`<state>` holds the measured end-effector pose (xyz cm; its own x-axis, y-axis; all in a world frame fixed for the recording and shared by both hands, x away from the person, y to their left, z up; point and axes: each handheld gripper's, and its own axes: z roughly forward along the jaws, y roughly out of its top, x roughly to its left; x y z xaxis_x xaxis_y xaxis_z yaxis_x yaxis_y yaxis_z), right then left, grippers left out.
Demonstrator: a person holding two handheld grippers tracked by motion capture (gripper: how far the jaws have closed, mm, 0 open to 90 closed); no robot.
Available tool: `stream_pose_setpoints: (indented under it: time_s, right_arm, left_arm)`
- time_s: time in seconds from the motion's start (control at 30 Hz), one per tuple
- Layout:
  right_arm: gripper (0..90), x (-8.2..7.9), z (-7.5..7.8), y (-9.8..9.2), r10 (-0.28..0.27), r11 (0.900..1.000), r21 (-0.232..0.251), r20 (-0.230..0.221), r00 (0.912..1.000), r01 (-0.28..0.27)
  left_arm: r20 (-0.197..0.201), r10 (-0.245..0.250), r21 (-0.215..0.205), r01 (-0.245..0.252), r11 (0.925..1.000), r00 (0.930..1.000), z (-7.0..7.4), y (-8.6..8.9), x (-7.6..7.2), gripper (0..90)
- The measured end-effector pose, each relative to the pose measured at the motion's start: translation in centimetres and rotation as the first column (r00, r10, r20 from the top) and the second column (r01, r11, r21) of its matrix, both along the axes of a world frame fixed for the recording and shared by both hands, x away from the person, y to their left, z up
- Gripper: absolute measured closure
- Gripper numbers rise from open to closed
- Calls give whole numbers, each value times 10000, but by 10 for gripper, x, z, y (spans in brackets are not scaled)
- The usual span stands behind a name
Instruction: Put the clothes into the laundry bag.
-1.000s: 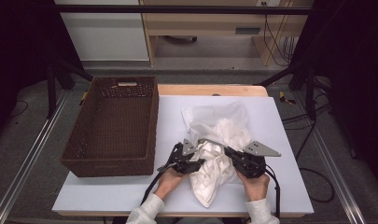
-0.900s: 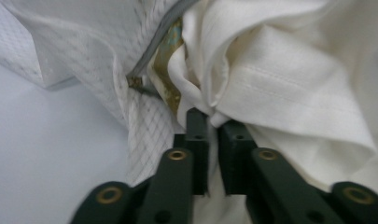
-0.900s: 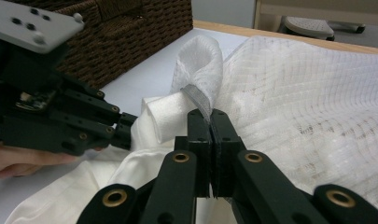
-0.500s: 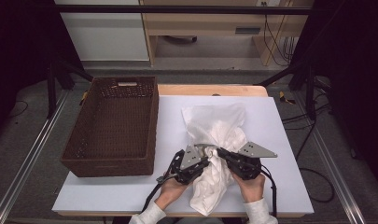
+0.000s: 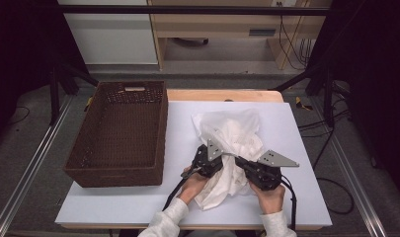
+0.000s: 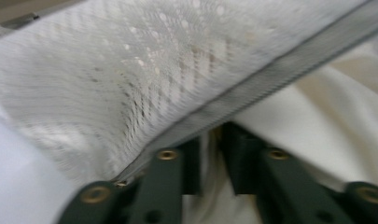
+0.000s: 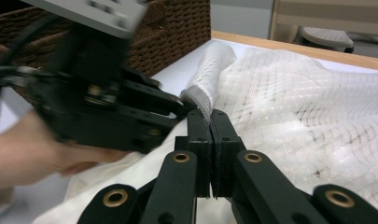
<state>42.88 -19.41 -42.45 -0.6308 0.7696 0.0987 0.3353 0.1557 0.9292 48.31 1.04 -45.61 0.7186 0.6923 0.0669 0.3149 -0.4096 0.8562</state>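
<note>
Item: white mesh laundry bag point(image 5: 230, 132) with cloth, lying mid-surface toward the near edge, zipper edge stretched between both tongs. Right tongs point(image 7: 210, 122) are clamped on it; left tongs point(image 6: 213, 140), just opening, are held slightly apart around cloth.

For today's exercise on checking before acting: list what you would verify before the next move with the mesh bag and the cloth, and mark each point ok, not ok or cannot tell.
1. Right hand-held gripper shut on the mesh bag's zipper edge: ok.
2. Left hand-held gripper gripping: not ok; its jaws have just been opening, with white cloth in the gap and the pads apart.
3. Bag opening wide enough for the cloth: cannot tell.
4. Cloth fully inside the bag: not ok; part of it lies outside on the table.
5. Basket apart from both hands: ok.
</note>
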Motion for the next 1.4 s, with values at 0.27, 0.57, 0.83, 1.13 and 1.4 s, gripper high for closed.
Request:
stream_pose_setpoints:
  time_s: [0.27,0.57,0.83,1.13,1.4]
  right_arm:
    - [889,0,-2,-1,-168,9997,-170,-9,9999,167]
    - [888,2,-5,3,-203,9992,-343,-48,9998,201]
    - [888,3,-6,5,-159,9993,-339,-118,9998,155]
    - [889,0,-1,3,26,10000,-48,68,10000,-26]
    - [889,0,-1,-2,-155,9999,55,-28,9999,155]
  left_arm:
    - [-591,-438,-225,426,9988,9973,13,51,-27,332]
    - [-1725,-844,-54,848,9964,9814,-25,42,-33,376]
    - [-1389,-1474,-722,1384,9877,9793,-17,23,-42,818]
    - [-547,-1423,-452,1399,9891,9883,6,-20,-34,830]
    - [-395,-974,-295,962,9949,9945,-6,-38,-9,826]
